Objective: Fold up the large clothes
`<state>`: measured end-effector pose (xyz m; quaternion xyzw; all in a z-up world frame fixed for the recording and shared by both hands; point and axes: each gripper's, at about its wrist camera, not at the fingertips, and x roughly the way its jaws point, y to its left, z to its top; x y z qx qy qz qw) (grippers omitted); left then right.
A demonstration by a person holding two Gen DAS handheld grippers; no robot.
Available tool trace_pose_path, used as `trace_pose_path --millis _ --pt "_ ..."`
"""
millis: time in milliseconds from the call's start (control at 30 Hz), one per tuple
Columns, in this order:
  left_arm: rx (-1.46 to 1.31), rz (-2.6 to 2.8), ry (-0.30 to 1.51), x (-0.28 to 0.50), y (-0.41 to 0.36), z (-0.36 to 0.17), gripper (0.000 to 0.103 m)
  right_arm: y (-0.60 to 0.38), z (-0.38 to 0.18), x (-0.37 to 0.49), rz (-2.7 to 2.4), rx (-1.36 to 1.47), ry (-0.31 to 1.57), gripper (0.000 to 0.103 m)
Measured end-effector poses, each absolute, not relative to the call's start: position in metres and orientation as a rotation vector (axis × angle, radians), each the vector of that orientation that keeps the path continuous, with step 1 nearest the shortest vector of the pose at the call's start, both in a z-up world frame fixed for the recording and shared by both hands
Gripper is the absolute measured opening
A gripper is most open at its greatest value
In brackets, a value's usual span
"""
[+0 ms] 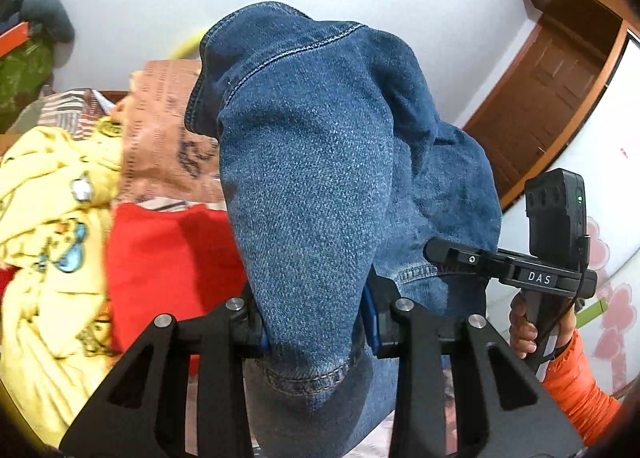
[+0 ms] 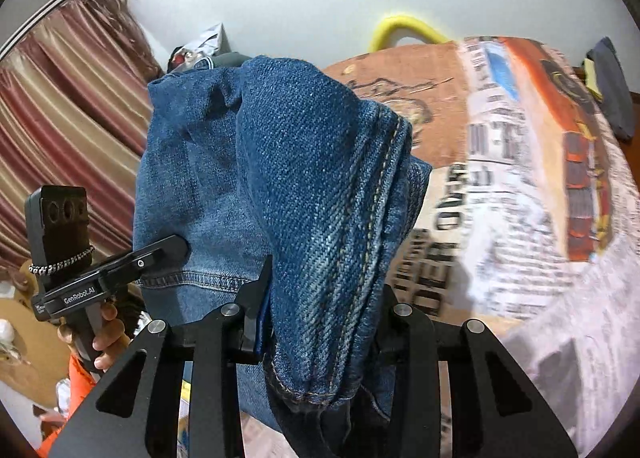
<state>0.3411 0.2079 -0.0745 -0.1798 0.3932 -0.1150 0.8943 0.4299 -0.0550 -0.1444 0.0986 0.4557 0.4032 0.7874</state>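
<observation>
Blue denim jeans hang lifted in the air and fill the middle of both views. My left gripper is shut on a bunched, hemmed fold of the jeans, which drapes over its fingers. My right gripper is shut on another hemmed fold with a double-stitched seam. The right gripper also shows at the right of the left wrist view, and the left gripper at the left of the right wrist view. They are held side by side, close together. The fingertips are hidden by denim.
Below lies a bed with a newspaper-print sheet. A yellow printed garment and a red cloth lie on it at the left. A wooden door is to the right, striped curtains to the left.
</observation>
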Motion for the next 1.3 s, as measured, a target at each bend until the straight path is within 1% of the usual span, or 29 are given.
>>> trace_pose_path --millis 167,400,600,700,800,833,867,933,967,1000,1067,1200,1300 --pt "-0.403 -0.186 0.839 0.346 0.246 -0.089 0.034 -0.015 -0.167 0.443 0.897 0.230 1.020 0.032" --pt "-0.457 -0.114 0.912 0.358 0.292 -0.129 0.034 0.033 -0.208 0.470 0.893 0.240 1.110 0.032" --pt "-0.515 -0.056 1.014 0.392 0.321 -0.186 0.034 0.063 -0.257 0.504 0.834 0.236 1.217 0.032" --pt "-0.516 -0.022 1.038 0.405 0.328 -0.210 0.038 0.070 -0.277 0.520 0.803 0.245 1.253 0.032" --pt "-0.518 -0.002 1.033 0.413 0.336 -0.225 0.047 0.072 -0.292 0.536 0.788 0.263 1.295 0.035" --pt "-0.514 0.004 1.032 0.415 0.336 -0.229 0.051 0.073 -0.297 0.539 0.785 0.243 1.298 0.036" --pt "-0.503 0.015 1.038 0.415 0.336 -0.231 0.057 0.073 -0.298 0.539 0.778 0.222 1.295 0.037" --pt "-0.463 0.038 1.051 0.414 0.332 -0.235 0.061 0.072 -0.300 0.533 0.765 0.167 1.275 0.042" --pt "-0.444 0.046 1.050 0.414 0.332 -0.236 0.062 0.070 -0.294 0.524 0.762 0.141 1.258 0.047" --pt "-0.414 0.055 1.043 0.412 0.328 -0.233 0.063 0.066 -0.289 0.519 0.757 0.103 1.228 0.051" --pt "-0.325 0.081 1.031 0.404 0.319 -0.222 0.063 0.056 -0.278 0.508 0.748 0.052 1.180 0.053" --pt "-0.170 0.109 1.002 0.390 0.300 -0.201 0.063 0.045 -0.250 0.491 0.720 -0.038 1.103 0.053" --pt "-0.090 0.114 0.955 0.374 0.283 -0.178 0.063 0.046 -0.229 0.472 0.714 -0.127 1.000 0.053"
